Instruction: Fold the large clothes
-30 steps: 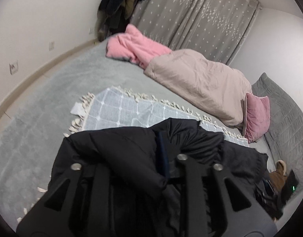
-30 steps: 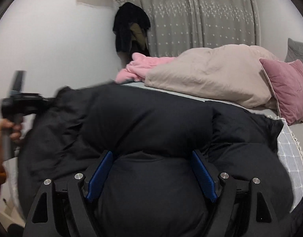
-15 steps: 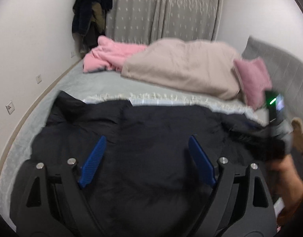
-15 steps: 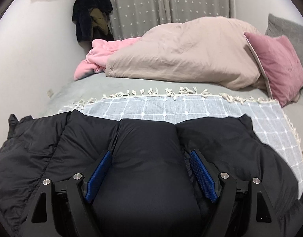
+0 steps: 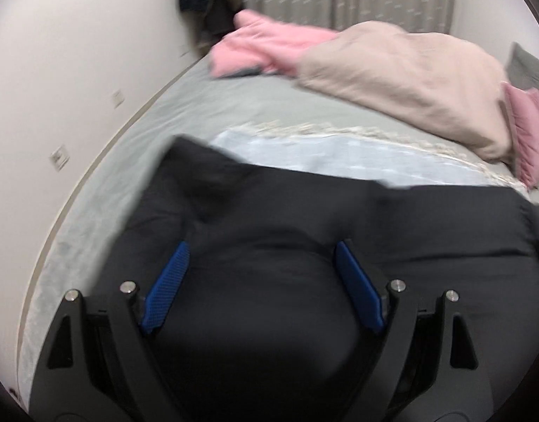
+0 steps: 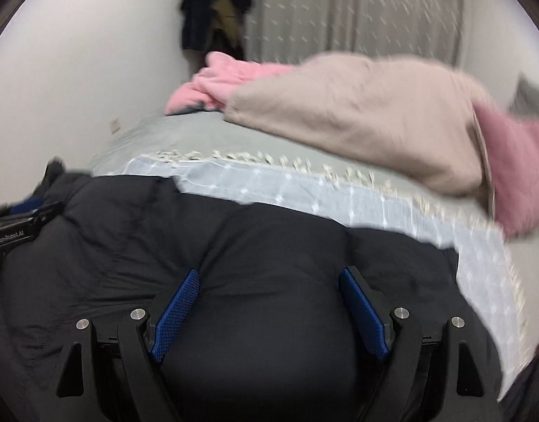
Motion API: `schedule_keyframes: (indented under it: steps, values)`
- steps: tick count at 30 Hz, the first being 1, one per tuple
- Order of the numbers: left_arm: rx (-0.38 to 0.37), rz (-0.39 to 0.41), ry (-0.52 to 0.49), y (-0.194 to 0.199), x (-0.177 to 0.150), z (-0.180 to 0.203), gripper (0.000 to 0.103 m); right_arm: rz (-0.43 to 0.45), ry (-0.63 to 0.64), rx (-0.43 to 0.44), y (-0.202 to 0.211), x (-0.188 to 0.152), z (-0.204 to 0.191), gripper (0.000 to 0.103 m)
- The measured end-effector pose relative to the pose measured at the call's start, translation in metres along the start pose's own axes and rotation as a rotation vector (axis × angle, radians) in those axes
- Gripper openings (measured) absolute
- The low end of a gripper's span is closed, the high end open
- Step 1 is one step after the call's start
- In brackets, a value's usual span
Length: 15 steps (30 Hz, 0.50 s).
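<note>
Black jacket (image 6: 269,246) lies spread on checked throw (image 6: 339,197). Left tool (image 5: 260,274) and right tool (image 6: 269,302) both spread, gripping nothing. Blurred; probably smoothing stage. Next: pinch jacket's edge, fold across.

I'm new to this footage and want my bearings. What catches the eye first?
A big puffy black jacket fills the foreground, spread over a pale blue checked fringed throw on the bed. Both open tongs, left and right, hang just above it. Behind lie a rumpled beige duvet and a crumpled pink blanket.
</note>
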<state>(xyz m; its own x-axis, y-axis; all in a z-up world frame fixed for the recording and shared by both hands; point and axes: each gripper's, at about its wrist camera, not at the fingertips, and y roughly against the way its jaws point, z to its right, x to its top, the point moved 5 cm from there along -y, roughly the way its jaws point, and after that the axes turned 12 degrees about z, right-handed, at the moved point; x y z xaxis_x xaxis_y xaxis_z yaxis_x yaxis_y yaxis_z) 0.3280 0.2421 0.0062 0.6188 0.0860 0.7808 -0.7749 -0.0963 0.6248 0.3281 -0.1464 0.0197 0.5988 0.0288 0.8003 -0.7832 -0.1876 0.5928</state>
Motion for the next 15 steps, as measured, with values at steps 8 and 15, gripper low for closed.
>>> schedule_keyframes:
  steps: [8, 15]
  values:
    - [0.155, -0.077, 0.107, -0.013, -0.013, -0.112, 0.086, -0.094, -0.148, -0.233, 0.004, -0.011, 0.109, 0.083]
    - [-0.003, -0.021, 0.16, 0.053, -0.014, -0.128, 0.086, 0.012, -0.264, -0.127, 0.076, -0.012, 0.132, 0.085]
